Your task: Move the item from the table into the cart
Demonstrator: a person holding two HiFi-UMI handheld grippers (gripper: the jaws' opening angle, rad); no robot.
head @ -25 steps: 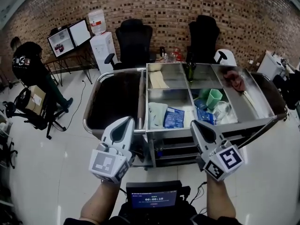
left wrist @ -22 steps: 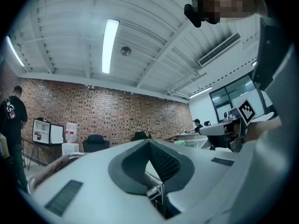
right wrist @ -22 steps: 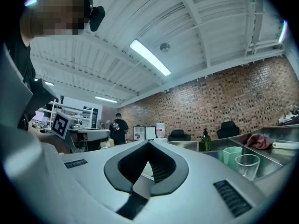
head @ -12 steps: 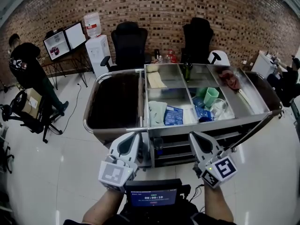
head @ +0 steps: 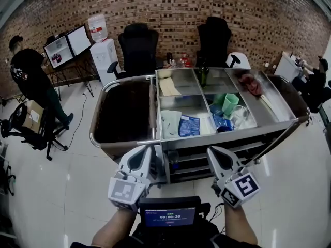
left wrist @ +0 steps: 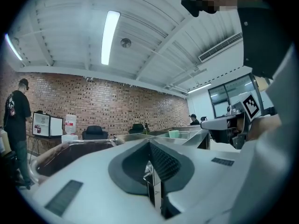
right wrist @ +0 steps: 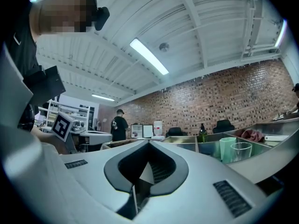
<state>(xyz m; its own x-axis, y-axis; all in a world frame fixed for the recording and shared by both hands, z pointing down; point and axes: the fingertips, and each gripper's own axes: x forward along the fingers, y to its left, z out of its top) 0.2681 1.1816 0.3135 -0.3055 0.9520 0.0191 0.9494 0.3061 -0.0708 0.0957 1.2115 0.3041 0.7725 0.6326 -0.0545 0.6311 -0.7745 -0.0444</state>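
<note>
as left claw (head: 143, 150) and right claw (head: 212, 150) sit closed, empty, steel cart (head: 227, 133) ahead, green cup (head: 230, 104) inside

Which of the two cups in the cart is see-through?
The clear cup, the one on the right. The green cup beside it on the left is opaque.

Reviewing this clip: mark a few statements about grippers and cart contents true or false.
Both the left gripper and right gripper are shut and empty. True.
The green cup lies on the floor. False: it stands in the cart beside the clear glass.
A dark bottle stands upright toward the cart's rear. True.
The right gripper holds the red cloth. False: it lies in the cart's right-hand compartment.
</note>
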